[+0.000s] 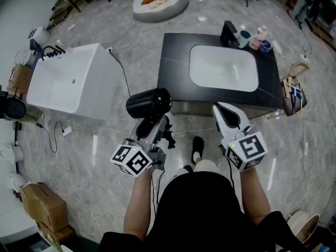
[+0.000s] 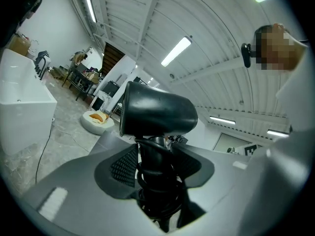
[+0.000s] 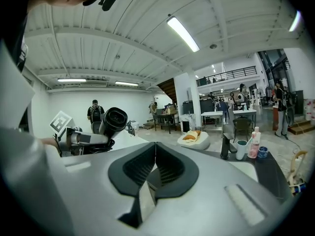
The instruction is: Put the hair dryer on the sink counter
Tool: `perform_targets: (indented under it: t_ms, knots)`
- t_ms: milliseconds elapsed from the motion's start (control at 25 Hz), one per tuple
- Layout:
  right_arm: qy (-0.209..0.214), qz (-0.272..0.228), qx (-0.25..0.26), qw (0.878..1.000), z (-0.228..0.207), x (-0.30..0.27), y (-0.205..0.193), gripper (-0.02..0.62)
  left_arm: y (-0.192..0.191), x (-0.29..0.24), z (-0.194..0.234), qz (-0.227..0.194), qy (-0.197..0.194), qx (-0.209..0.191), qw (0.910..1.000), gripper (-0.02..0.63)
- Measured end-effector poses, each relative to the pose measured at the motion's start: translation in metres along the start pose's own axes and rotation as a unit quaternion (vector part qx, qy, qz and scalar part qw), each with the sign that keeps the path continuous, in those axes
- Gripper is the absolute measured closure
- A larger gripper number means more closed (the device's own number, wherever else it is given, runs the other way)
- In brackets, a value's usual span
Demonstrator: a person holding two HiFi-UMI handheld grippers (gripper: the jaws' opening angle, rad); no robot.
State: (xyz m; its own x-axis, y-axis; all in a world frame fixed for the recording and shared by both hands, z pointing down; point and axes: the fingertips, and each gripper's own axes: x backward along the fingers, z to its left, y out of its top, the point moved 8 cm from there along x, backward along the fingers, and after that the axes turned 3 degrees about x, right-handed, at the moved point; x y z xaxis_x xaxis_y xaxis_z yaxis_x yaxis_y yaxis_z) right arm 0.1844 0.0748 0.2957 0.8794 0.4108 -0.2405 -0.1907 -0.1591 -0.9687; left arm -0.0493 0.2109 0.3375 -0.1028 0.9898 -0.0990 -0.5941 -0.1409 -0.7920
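A black hair dryer (image 1: pixel 148 103) stands upright in my left gripper (image 1: pixel 150 127), whose jaws are shut on its cord-wrapped handle (image 2: pixel 156 173); its barrel (image 2: pixel 156 116) lies across above the jaws. I hold it over the floor, in front of the left end of the black sink counter (image 1: pixel 176 62). The white basin (image 1: pixel 223 67) is set into that counter. My right gripper (image 1: pixel 227 114) hovers just before the counter's front edge, jaws shut with nothing between them. In the right gripper view the hair dryer (image 3: pixel 112 121) shows at the left.
A black faucet (image 1: pixel 229 33), a cup and bottles (image 1: pixel 256 39) stand at the counter's back right. A white bathtub (image 1: pixel 65 82) sits at left, a round floor cushion (image 1: pixel 159 1) behind, a bag (image 1: pixel 294 95) right of the counter, cardboard boxes (image 1: pixel 44 206) at lower left.
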Motion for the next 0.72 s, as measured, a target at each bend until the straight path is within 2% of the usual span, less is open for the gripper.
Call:
perform_targets:
  t_ms: [400, 720]
  knots:
    - [0.005, 0.008, -0.004, 1.000, -0.062, -0.037, 0.000, 0.584, 0.015, -0.064, 0.018, -0.002, 0.022, 0.001, 0.9998, 0.396]
    - [0.010, 0.019, -0.014, 1.000, -0.081, -0.048, -0.003, 0.584, 0.020, -0.088, 0.019, 0.002, 0.028, -0.002, 0.9996, 0.396]
